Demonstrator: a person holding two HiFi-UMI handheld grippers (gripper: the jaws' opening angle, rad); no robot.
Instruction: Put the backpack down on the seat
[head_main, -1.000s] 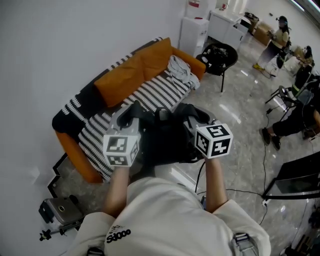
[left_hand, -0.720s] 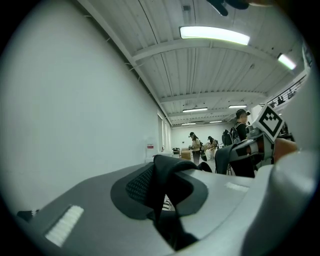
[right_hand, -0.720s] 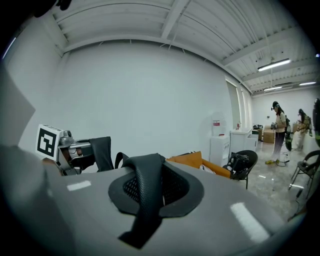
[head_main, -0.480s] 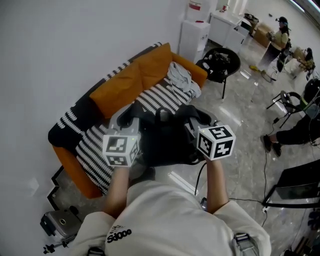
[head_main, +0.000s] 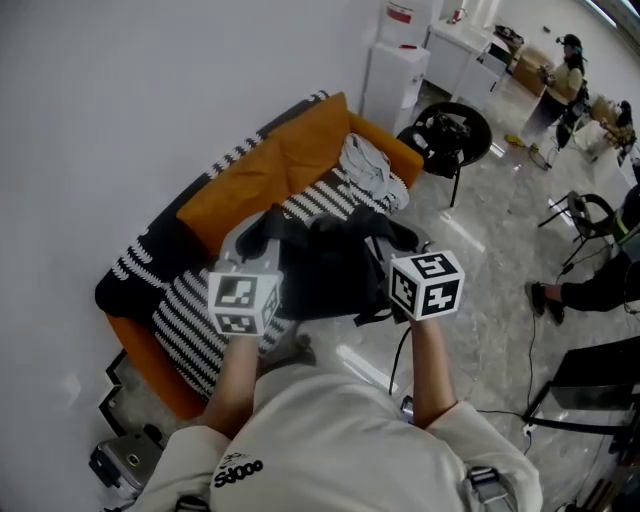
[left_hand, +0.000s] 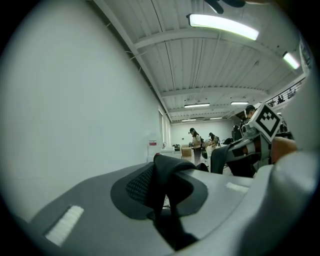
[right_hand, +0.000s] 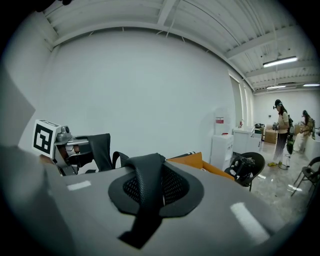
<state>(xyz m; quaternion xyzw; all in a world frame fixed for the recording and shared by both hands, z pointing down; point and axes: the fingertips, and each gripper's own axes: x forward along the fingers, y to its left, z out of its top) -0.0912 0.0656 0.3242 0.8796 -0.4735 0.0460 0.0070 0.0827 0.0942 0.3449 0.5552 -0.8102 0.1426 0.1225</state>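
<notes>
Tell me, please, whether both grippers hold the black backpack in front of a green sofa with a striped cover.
The sofa is orange, not green, as the head view shows. The left gripper and right gripper do hold the black backpack in front of it, and its cover is striped.

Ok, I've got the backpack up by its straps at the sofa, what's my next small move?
Probably lower both together toward the striped seat. The backpack hangs from straps pinched in the left claw and right claw, seemingly over the seat's front, clear of the grey clothes.
</notes>
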